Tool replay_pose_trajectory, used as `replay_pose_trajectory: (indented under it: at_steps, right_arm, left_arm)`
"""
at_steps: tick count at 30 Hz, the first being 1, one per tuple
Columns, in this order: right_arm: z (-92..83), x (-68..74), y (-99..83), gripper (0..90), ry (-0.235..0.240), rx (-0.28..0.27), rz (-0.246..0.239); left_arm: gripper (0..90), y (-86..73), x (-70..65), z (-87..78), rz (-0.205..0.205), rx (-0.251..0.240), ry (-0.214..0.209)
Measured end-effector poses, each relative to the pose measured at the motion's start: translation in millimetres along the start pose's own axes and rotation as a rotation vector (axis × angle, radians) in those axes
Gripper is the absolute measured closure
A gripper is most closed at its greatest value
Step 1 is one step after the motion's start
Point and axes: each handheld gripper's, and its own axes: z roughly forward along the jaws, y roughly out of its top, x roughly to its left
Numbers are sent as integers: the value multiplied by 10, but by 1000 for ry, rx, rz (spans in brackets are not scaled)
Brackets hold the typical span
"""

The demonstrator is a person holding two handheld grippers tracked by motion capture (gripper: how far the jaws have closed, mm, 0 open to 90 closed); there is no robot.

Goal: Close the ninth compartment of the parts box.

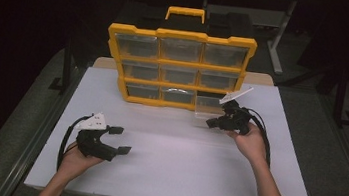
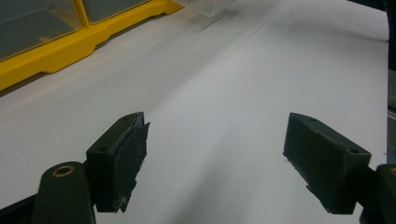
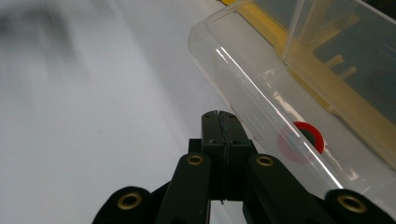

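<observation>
A yellow organizer (image 1: 182,36) with clear drawers stands upright at the back of the white table (image 1: 179,169). Its bottom right drawer (image 1: 207,104) is pulled out onto the table. In the right gripper view this clear drawer (image 3: 252,70) holds a small red ring (image 3: 318,138). My right gripper (image 1: 209,123) sits just in front of the drawer, its jaws pressed together with nothing between them; its shut tip (image 3: 219,116) lies beside the drawer's front wall. My left gripper (image 1: 122,140) rests at the front left, open and empty, with jaws wide apart (image 2: 215,158).
The organizer's yellow base (image 2: 70,46) lies ahead and left of the left gripper. A black case with a yellow handle (image 1: 186,14) stands behind the organizer. Table edges run close to both forearms, and the surroundings are dark.
</observation>
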Motion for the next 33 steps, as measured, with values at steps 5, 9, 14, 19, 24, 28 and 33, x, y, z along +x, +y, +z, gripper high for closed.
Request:
replay_pose_trajectory:
  at_steps: [5,9,14,19,24,28,33]
  right_arm:
    - [4,-20,11,887,-1,-1,1]
    - [10,-32,22,887,0,-1,3]
    - [14,-52,36,888,0,-5,8]
    - [15,-75,48,887,-1,-4,12]
    - [6,-96,53,887,-3,-3,18]
    - [4,-101,63,887,-6,-3,21]
    - [7,-114,72,887,-6,-2,22]
  left_arm:
    - [212,1,0,-1,1,-1,2]
    - [212,1,-1,0,1,-1,2]
    - [212,1,1,-2,2,-2,2]
    - [212,1,1,-2,2,-1,2]
    - [212,3,1,-5,1,-4,2]
    - [212,3,0,-3,1,-4,2]
    - [211,3,0,-2,-2,-7,2]
